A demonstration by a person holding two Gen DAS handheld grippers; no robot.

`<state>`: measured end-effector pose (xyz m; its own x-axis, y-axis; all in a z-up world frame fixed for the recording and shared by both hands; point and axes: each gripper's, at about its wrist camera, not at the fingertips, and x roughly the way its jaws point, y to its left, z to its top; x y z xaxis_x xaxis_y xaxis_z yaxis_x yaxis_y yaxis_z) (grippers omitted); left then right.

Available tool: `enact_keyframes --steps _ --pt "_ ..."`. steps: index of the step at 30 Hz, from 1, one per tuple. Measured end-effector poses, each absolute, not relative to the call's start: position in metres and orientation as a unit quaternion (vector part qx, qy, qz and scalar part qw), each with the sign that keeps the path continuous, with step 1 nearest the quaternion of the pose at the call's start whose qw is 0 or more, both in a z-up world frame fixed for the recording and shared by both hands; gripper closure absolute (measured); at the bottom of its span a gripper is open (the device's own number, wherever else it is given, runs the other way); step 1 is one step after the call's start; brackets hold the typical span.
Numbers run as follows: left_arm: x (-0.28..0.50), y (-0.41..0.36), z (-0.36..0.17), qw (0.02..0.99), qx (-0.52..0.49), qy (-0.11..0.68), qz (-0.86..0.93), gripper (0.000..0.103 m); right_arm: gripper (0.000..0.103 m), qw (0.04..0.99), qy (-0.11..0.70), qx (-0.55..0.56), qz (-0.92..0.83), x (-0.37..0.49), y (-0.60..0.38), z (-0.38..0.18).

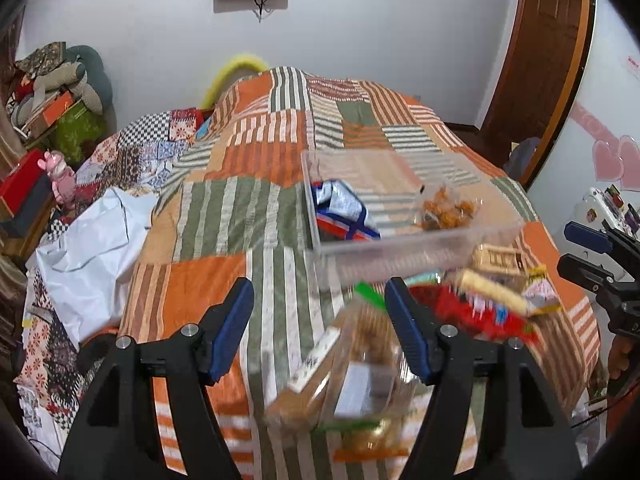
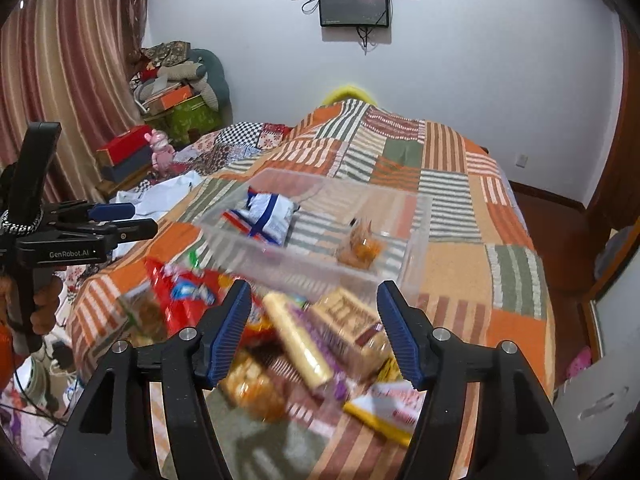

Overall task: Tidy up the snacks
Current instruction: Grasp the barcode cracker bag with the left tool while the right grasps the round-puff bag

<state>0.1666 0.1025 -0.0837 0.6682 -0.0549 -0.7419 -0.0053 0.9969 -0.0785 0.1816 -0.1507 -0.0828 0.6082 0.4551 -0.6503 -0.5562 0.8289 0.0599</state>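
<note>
A clear plastic bin [image 1: 400, 246] sits on the striped bedspread and holds a blue, white and red packet [image 1: 344, 210] and a small bag of orange snacks [image 1: 446, 210]. My left gripper [image 1: 320, 320] is open above a clear bag of brown cookies [image 1: 352, 380], its pads not pressing it. Right of it lies a pile with a red bag [image 1: 472, 314] and a yellow wafer bar [image 1: 492, 294]. My right gripper [image 2: 314, 320] is open over that yellow wafer bar [image 2: 298, 340] and a brown pack [image 2: 352, 328], just in front of the bin [image 2: 316, 266]. All the snacks are blurred.
A white plastic bag [image 1: 92, 248] lies at the bed's left edge. Beyond it are stacked boxes and a pink toy [image 1: 62, 178]. A wooden door [image 1: 536, 72] stands at the right. In the right wrist view the left gripper [image 2: 134, 220] is at the left, beside striped curtains [image 2: 68, 80].
</note>
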Motion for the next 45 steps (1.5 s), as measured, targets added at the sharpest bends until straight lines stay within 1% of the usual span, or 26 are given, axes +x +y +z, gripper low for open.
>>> enact_keyframes --steps 4,13,25,36,38,39,41,45 --pt "0.148 0.105 -0.095 0.908 -0.051 0.416 -0.019 0.032 0.041 0.885 0.355 -0.060 0.295 0.174 -0.152 -0.094" --pt "0.123 0.089 -0.123 0.897 -0.076 0.434 -0.046 0.031 0.041 0.878 0.372 -0.064 0.294 0.154 -0.149 -0.117" --pt "0.141 0.078 -0.141 0.893 -0.067 0.442 -0.049 0.031 0.041 0.853 0.412 -0.038 0.318 0.161 -0.137 -0.147" --pt "0.149 0.067 -0.148 0.903 -0.046 0.424 -0.048 0.031 0.041 0.839 0.430 -0.027 0.333 0.171 -0.122 -0.164" --pt "0.149 0.066 -0.148 0.906 -0.045 0.419 -0.047 0.033 0.049 0.836 0.431 -0.021 0.339 0.172 -0.122 -0.164" --pt "0.149 0.066 -0.148 0.907 -0.046 0.417 -0.047 0.034 0.051 0.835 0.431 -0.019 0.343 0.171 -0.122 -0.164" --pt "0.149 0.066 -0.149 0.907 -0.044 0.415 -0.045 0.043 0.055 0.837 0.427 -0.023 0.341 0.170 -0.122 -0.164" --pt "0.144 0.063 -0.147 0.910 -0.038 0.411 -0.042 0.049 0.058 0.842 0.418 -0.032 0.340 0.165 -0.122 -0.162"
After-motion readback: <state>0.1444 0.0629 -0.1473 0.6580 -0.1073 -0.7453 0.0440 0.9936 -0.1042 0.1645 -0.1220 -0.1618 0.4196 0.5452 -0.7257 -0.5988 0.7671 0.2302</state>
